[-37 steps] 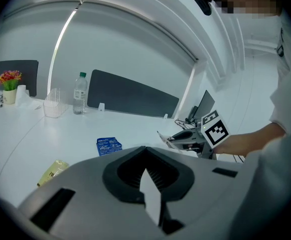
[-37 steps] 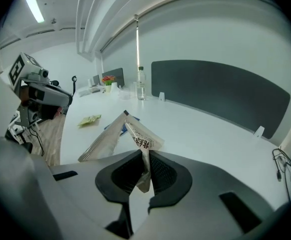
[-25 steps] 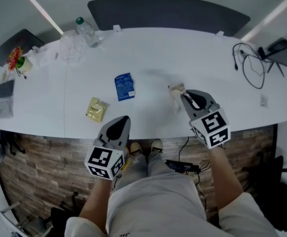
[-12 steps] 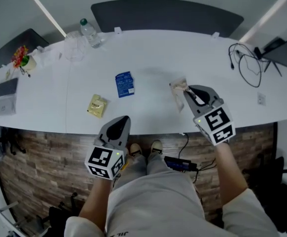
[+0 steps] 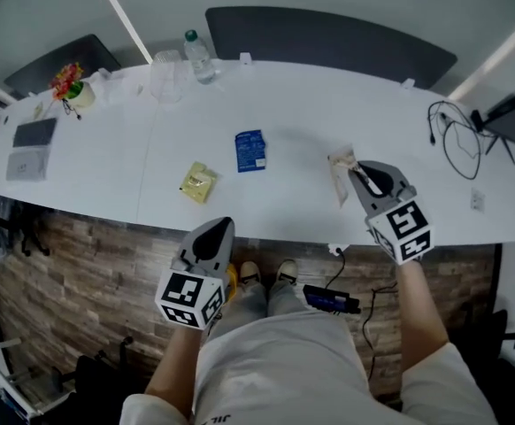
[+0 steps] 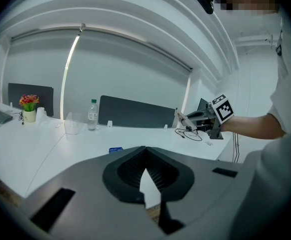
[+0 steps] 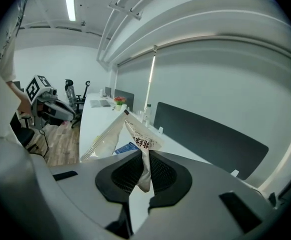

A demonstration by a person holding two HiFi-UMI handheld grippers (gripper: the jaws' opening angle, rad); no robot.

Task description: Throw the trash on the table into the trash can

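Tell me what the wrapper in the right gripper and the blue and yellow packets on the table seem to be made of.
Wrapper: thin plastic film, part clear and part printed, crumpled where it is pinched.
Blue packet: probably a plastic or foil laminate; it lies flat and is printed.
Yellow packet: likely a similar film, slightly creased; too small to be sure.

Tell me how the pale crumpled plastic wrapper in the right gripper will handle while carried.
Probably floppy: the pale crumpled plastic wrapper folds and fans out past the right gripper, which pinches only one corner. Likely very light, since that thin pinch holds it up. It may flap or slip when swung.
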